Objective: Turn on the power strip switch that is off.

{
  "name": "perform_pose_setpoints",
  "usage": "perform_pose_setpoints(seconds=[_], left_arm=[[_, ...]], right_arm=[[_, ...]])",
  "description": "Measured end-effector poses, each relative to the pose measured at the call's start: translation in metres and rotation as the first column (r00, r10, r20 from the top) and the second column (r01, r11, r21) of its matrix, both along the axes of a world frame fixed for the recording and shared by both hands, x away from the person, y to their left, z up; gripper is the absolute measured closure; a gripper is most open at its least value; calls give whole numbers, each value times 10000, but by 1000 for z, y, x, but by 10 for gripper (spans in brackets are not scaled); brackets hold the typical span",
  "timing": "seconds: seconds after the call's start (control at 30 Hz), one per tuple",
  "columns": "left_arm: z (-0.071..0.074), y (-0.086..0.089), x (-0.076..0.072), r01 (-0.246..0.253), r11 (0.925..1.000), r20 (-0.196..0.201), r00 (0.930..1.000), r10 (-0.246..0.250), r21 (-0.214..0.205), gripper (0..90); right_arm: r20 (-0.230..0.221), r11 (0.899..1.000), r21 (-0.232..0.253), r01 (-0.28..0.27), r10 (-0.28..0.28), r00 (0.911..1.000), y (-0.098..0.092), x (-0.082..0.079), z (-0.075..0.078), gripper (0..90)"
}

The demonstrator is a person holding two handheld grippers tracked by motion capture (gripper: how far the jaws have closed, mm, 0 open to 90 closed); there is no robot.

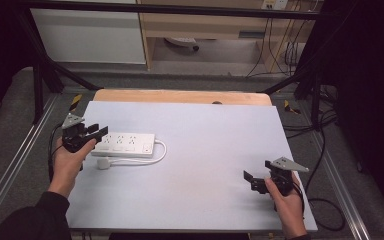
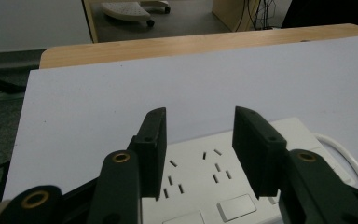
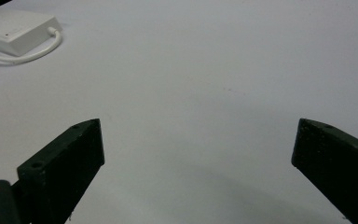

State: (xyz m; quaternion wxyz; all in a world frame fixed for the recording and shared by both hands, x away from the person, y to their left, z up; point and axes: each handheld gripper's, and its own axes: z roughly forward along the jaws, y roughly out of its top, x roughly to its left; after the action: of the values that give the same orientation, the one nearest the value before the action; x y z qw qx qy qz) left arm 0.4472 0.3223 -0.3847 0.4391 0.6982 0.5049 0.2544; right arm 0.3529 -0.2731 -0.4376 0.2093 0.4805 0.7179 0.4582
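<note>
Well over on the left half of the pale sheet [image 1: 205, 150], a white power strip [image 1: 125, 144] lies flat with its long side running across the table. Its sockets face up, and in the left gripper view two rocker switches sit along its near edge. A white cable [image 1: 152, 159] leaves its right end, loops round toward the person and runs back left to a white plug [image 1: 104, 164] lying on the sheet just in front of the strip.

At the strip's left end is the left gripper [image 1: 98, 131], held in the person's left hand [image 1: 67, 165]. Its jaws point right, over that end of the strip. From its own camera, the jaws stand apart with a clear gap, and the sockets show between them; they close on nothing. I cannot tell whether the jaw tips touch the strip's top or hang just above it.

Well apart from all that, near the right front corner of the sheet, the right gripper [image 1: 249, 179] sits in the person's right hand [image 1: 287, 205], a grey three-cornered plate on top. Its jaws point left and are spread wide, bare sheet between them. In the right gripper view, the strip's end and cable loop show far off at the upper left.

Beyond the sheet a strip of wooden tabletop [image 1: 180, 96] shows along the far edge.
</note>
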Motion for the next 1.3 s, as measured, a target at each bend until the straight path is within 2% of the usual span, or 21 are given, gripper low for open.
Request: perform_pose_setpoints(seconds=[0.37,0.7,1.3], left_arm=[[-6,3,3,-18,9999,-373,9993,14,-115,654],[-11,6,3,-10,9999,-555,9985,2,-147,738],[-21,8,5,45,10000,-854,9963,-45,-4,806]], right_arm=[[-3,10000,-1,-6,6,10000,0,0,0,28],[-20,10000,-15,-28,28,10000,0,1,0,28],[-50,10000,-12,-9,9,10000,0,1,0,27]])
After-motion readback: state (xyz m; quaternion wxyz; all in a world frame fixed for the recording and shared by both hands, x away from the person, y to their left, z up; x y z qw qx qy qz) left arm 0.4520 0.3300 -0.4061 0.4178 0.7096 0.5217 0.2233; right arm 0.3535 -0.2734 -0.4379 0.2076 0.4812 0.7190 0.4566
